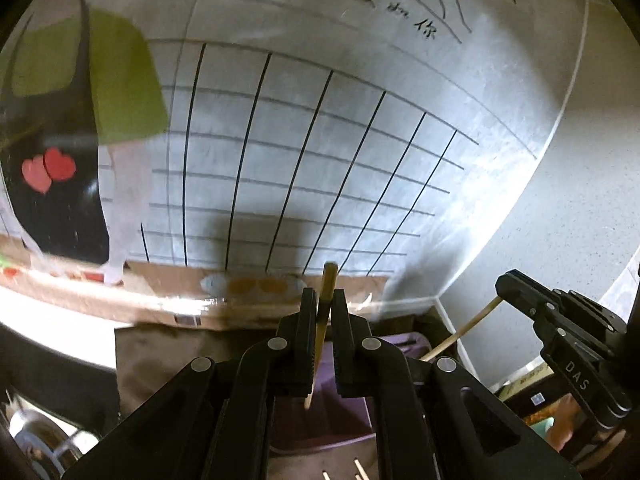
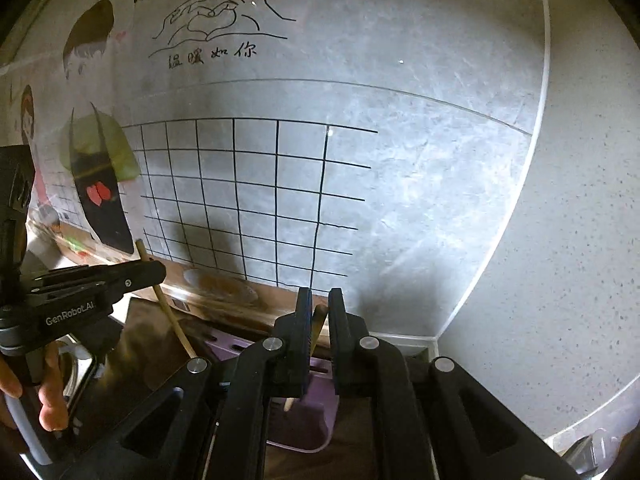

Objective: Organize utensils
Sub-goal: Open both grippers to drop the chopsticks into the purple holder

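Left gripper (image 1: 320, 320): clamped on a chopstick (image 1: 325, 300) that I hold close to upright, thick end poking above my fingertips, thin end pointing down toward the purple holder (image 1: 320, 420).
Right gripper (image 2: 319, 328): also closed on a chopstick (image 2: 317, 322), tilted a little, its tip hanging over the same holder.
Wall (image 2: 400, 140): big grey tiled face with a drawn black grid, a sticker of two hands making a heart, and a cartoon figure in a green top and black apron off to the left; it stands close in front of both tools.
Purple holder: sits below and just ahead of both grippers, slotted on its back wall; more pale stick ends show near the bottom edge of the left view, so I judge some are already in.
Step in hand: both sticks lifted and brought over the holder, not yet dropped in.
Next move: I judge each tip has to be lined up with the opening, lowered, then released, one hand at a time.
In the way: the two grippers work near each other over one small opening, so the sticks could cross or knock.
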`<state>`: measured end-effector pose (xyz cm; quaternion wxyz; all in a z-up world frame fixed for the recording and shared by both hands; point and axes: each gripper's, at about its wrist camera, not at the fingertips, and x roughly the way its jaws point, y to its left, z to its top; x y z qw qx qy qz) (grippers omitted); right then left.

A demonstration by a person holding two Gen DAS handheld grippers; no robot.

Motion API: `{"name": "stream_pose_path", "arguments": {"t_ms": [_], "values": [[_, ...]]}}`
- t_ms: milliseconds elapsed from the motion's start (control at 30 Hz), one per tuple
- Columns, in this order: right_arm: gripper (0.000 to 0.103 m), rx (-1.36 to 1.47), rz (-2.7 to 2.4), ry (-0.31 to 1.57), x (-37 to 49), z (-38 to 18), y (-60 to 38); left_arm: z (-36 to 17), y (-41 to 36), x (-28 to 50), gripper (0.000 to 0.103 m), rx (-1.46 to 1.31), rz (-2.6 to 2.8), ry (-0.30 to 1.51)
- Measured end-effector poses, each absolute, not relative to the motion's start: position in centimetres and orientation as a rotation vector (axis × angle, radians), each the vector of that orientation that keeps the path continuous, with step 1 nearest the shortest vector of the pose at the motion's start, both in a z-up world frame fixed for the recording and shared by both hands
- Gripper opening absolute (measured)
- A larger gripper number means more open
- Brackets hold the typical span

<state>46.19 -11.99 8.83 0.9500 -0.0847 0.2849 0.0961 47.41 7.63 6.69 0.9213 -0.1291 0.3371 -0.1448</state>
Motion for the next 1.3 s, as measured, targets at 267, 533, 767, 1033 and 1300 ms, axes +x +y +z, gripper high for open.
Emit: {"name": "stream_pose_path", "arguments": {"t_ms": [267,533,767,1033,1300], "values": [[0.050,-0.115,0.182,0.510,43.6,11.3,-14.5,10.8,8.4,44.7,0.017,-0.262,-0.295,0.592],[0.056,-0.124,0.166,0.448,38.6,13.6,-16.6,13.0,9.2,39.4,0.027,-0.290,-0.282,0.537],[0.056,-0.146,0.186,0.506,33.7,10.5,-17.1,9.7,8.4,33.0,0.028,-0.229,-0.193,0.612],[0.056,-0.181,0.233,0.599,28.5,4.8,-16.8,3.7,8.2,24.7,0.028,-0.206,-0.094,0.662],[0.056,-0.262,0.246,0.676,23.4,-0.9,-14.6,-0.7,7.9,18.0,0.028,-0.213,-0.057,0.695]]}}
